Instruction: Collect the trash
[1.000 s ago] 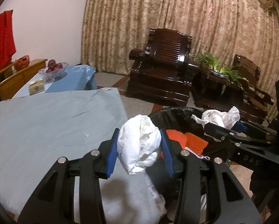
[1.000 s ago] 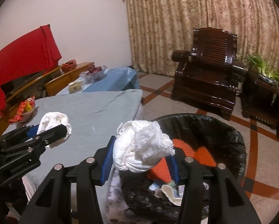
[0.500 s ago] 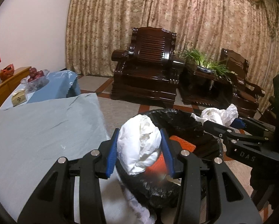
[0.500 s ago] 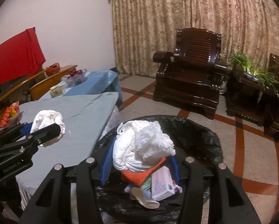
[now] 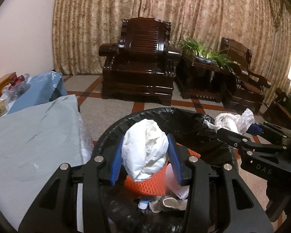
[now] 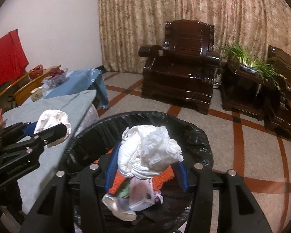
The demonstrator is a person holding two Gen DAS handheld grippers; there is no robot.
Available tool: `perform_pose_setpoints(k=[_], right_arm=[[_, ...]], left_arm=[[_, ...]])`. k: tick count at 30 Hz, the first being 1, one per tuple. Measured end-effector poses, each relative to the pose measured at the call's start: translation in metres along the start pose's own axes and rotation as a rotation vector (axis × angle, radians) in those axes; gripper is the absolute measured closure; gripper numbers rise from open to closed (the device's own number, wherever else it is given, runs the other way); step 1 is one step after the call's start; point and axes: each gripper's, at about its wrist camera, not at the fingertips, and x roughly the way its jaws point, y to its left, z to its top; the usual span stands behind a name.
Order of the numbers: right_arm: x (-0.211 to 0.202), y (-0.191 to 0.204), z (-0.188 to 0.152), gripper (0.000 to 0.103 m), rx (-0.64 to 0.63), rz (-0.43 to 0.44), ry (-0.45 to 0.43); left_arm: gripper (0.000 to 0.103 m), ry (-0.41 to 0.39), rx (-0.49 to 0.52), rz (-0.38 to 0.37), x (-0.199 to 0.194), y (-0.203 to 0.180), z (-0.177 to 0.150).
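1. Left wrist view: left gripper [image 5: 145, 155] is clamped partway on a crumpled white tissue wad [image 5: 145, 151], held above the near rim of the black-lined trash bin [image 5: 184, 116]. Judgement: it should release only once fully inside the rim.
2. Right wrist view: right gripper [image 6: 146, 167] pinches a second tissue wad [image 6: 149, 155] over the bin's middle. Judgement: it could drop straight down.

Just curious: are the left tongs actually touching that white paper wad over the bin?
Touching. The left wrist view shows the left tongs with both blue pads pressed against the sides of the white paper wad, held above the bin.
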Motion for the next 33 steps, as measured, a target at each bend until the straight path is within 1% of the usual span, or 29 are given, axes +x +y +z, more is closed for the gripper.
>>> perform_pose_setpoints(k=[4,6,7,8,9,10,11,12,13,14,15,16,17,18,21,25,31,33], right_arm=[[0.012,-0.009,-0.003,0.052,0.002,-0.008,0.018],[0.018,-0.011,-0.004,0.051,-0.002,-0.012,0.023],[0.021,-0.012,-0.005,0.050,-0.003,-0.015,0.025],[0.023,-0.014,-0.005,0.048,-0.004,-0.017,0.029],[0.025,-0.015,-0.005,0.045,-0.005,-0.021,0.033],[0.027,-0.016,-0.005,0.038,-0.006,-0.023,0.034],[0.027,-0.016,-0.005,0.029,-0.007,-0.026,0.032],[0.027,-0.017,-0.005,0.025,-0.006,-0.025,0.029],[0.026,-0.017,-0.005,0.018,-0.008,-0.023,0.023],[0.025,-0.017,-0.005,0.015,-0.010,-0.026,0.019],[0.023,-0.016,-0.005,0.015,-0.011,-0.028,0.018],[0.022,-0.016,-0.005,0.013,-0.009,-0.028,0.019],[0.020,-0.015,-0.005,0.008,-0.005,-0.029,0.018],[0.018,-0.016,-0.005,0.007,-0.001,-0.028,0.014],[0.007,-0.011,-0.002,0.006,0.004,-0.010,0.002],[-0.011,0.000,0.002,0.006,0.003,0.029,-0.010],[-0.038,0.028,-0.001,0.006,-0.019,0.075,-0.022],[-0.046,0.038,-0.003,0.006,-0.026,0.094,-0.019]], left_arm=[[0.060,0.019,0.014,-0.017,0.022,-0.005,0.002],[0.056,0.030,0.012,-0.029,0.030,-0.005,0.003],[0.052,0.038,0.011,-0.046,0.035,-0.005,0.003],[0.044,0.043,0.011,-0.052,0.040,-0.004,0.004],[0.040,0.044,0.011,-0.054,0.042,-0.004,0.006],[0.034,0.042,0.008,-0.064,0.044,-0.002,0.006],[0.029,0.041,0.006,-0.067,0.044,-0.002,0.008],[0.028,0.039,0.003,-0.066,0.044,0.000,0.009],[0.024,0.033,-0.001,-0.064,0.043,0.002,0.010],[0.021,0.028,-0.007,-0.065,0.041,0.005,0.012],[0.019,0.026,-0.011,-0.062,0.040,0.006,0.013],[0.016,0.022,-0.021,-0.057,0.036,0.011,0.014],[0.015,0.018,-0.027,-0.056,0.034,0.012,0.015],[0.014,0.011,-0.035,-0.053,0.029,0.017,0.017],[0.011,-0.011,-0.044,-0.026,0.011,0.026,0.020],[0.007,-0.038,-0.060,0.028,-0.023,0.042,0.018],[0.006,-0.062,-0.081,0.121,-0.075,0.057,0.007],[0.006,-0.066,-0.099,0.136,-0.089,0.062,0.003]])
